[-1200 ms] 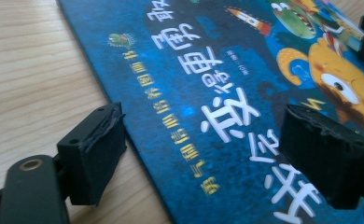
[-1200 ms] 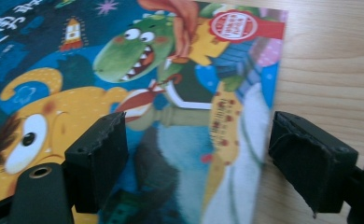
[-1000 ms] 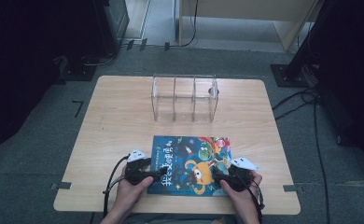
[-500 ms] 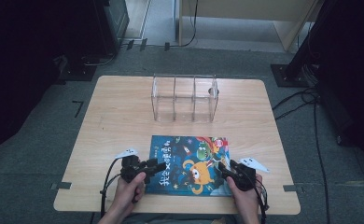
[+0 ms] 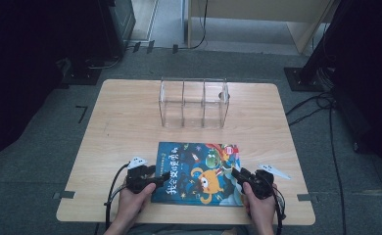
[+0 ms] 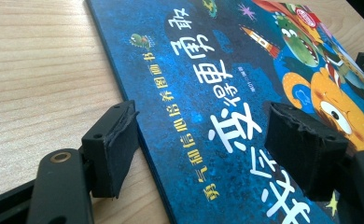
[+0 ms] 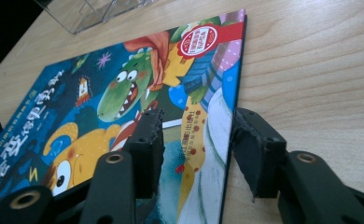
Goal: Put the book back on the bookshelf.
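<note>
A picture book (image 5: 199, 171) with a dark blue cover and cartoon monsters lies flat near the table's front edge. My left gripper (image 5: 162, 177) is at the book's left edge. In the left gripper view the book (image 6: 194, 70) runs between the jaws of this gripper (image 6: 203, 144), one pad on the wood and the other over the cover; they have just been opening. My right gripper (image 5: 237, 174) is at the right edge. Its jaws (image 7: 199, 144) straddle the edge of the book (image 7: 124, 93) and have just been closing, with gaps still showing at both pads.
A clear plastic organiser (image 5: 194, 103) with three compartments stands upright at the back middle of the wooden table (image 5: 120, 122). Bare wood lies on both sides of the book. Cables and dark stands lie on the floor around the table.
Both grippers stay at the book's side edges. The right one has shifted slightly outward. The book lies where it was.
</note>
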`<state>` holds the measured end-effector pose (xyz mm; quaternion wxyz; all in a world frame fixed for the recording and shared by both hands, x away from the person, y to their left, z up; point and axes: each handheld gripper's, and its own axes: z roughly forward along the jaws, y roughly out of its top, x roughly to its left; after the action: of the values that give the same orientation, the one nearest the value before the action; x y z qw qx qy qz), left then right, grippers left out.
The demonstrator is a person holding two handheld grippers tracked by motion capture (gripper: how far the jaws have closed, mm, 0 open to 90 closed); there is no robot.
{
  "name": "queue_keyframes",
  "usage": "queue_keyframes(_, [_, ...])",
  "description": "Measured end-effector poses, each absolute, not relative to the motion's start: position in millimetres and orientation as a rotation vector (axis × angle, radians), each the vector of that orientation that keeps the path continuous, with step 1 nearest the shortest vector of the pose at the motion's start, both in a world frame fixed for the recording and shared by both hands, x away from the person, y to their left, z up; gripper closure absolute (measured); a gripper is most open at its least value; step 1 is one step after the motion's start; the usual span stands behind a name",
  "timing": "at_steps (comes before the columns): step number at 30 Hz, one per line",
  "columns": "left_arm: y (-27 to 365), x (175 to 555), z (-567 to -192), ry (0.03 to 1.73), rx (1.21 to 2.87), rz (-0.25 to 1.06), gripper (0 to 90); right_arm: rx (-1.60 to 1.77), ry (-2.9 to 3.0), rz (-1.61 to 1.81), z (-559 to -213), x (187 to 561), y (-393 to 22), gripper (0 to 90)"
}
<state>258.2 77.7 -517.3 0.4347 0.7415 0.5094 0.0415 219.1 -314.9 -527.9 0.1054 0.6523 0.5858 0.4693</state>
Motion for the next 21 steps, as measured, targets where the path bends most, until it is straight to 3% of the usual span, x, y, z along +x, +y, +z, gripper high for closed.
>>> queue_keyframes(13, [79.0, 257.7, -518.0, 1.257, 1.838, 0.095, 33.1, 2.033, 1.636, 1.513, -526.9, 220.2, -328.1, 62.5])
queue_keyframes(18, [80.3, 258.2, -518.3, 1.249, 1.823, 0.076, 33.0, 1.980, 1.625, 1.552, -523.3, 217.2, -329.6, 66.4])
queue_keyframes(19, [80.1, 258.5, -518.6, 1.233, 1.821, 0.042, 36.1, 1.899, 1.641, 1.800, -519.5, 215.7, -331.2, 66.2])
queue_keyframes(21, [75.1, 256.4, -518.7, 1.203, 1.844, 0.064, 33.9, 1.828, 1.680, 1.668, -511.7, 213.5, -321.2, 65.0])
